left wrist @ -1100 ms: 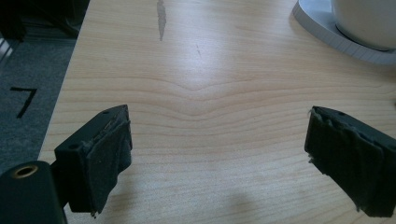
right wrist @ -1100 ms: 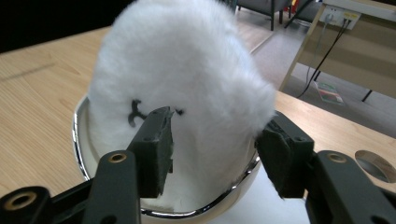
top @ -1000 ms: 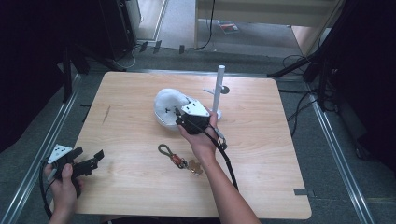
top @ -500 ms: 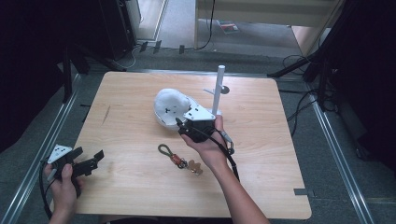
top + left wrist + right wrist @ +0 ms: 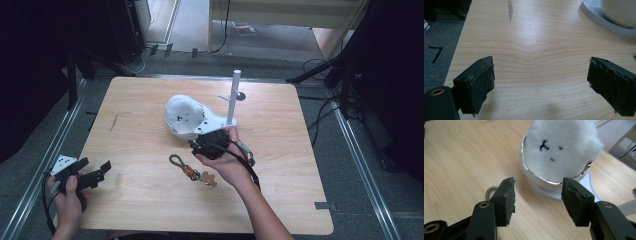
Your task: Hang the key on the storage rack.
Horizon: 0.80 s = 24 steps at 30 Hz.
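Note:
A white fluffy plush [image 5: 181, 116] with small black face marks [image 5: 544, 145] sits in a white chrome-rimmed bowl [image 5: 541, 180] on a flat white base, mid-table. My right gripper [image 5: 199, 144] hovers just in front of it; its jaws [image 5: 537, 197] are open, with nothing but air between the pads. A keychain [image 5: 192, 171] with a green loop [image 5: 489, 192] lies on the wood to the near-left of that hand. My left gripper [image 5: 97, 172] rests at the table's near left corner with its jaws [image 5: 540, 87] spread wide over bare wood.
A thin white post [image 5: 233, 97] stands upright just right of the bowl, close to my right hand. The wooden table [image 5: 135, 100] is ringed by metal rails and grey floor. Cables trail on the floor at the back and right.
My right gripper has drawn back a little from the plush toward the near side and lifted slightly. The left gripper has stayed put.

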### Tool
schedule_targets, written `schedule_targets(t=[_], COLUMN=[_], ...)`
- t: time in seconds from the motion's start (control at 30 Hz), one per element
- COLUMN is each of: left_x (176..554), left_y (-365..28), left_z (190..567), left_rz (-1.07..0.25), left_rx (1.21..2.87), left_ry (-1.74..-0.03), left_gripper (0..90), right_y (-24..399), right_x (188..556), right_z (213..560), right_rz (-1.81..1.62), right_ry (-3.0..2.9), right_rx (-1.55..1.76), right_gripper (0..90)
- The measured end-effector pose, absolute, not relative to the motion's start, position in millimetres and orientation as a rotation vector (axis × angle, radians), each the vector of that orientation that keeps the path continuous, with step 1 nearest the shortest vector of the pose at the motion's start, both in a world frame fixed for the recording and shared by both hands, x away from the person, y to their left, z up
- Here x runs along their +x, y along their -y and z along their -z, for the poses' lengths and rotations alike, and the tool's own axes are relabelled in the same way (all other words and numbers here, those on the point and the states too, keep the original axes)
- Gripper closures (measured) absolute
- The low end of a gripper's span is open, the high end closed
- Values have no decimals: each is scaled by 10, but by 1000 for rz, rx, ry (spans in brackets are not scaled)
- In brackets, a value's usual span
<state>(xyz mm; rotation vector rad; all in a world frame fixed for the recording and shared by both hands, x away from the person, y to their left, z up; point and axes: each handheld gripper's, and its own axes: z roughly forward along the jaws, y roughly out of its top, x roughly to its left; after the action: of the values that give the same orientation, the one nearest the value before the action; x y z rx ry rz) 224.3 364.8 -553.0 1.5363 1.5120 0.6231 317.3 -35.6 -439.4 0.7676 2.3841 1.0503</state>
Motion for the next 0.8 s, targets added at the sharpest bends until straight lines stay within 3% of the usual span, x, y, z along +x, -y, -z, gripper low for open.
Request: schedule_targets(t=[0.5, 0.8], left_x=[2255, 2252], left_y=[-3641, -3644], left_z=[5532, 5531], left_rz=[-621, -619], left_rx=[1542, 1532], left_ry=[-1516, -1515], left_gripper=[82, 82], right_y=[230, 158], right_x=[3129, 3163], right_z=[4446, 4524], right_rz=[-945, -865], right_ry=[-2545, -2694], right_rx=[719, 750], right_gripper=[472, 577])
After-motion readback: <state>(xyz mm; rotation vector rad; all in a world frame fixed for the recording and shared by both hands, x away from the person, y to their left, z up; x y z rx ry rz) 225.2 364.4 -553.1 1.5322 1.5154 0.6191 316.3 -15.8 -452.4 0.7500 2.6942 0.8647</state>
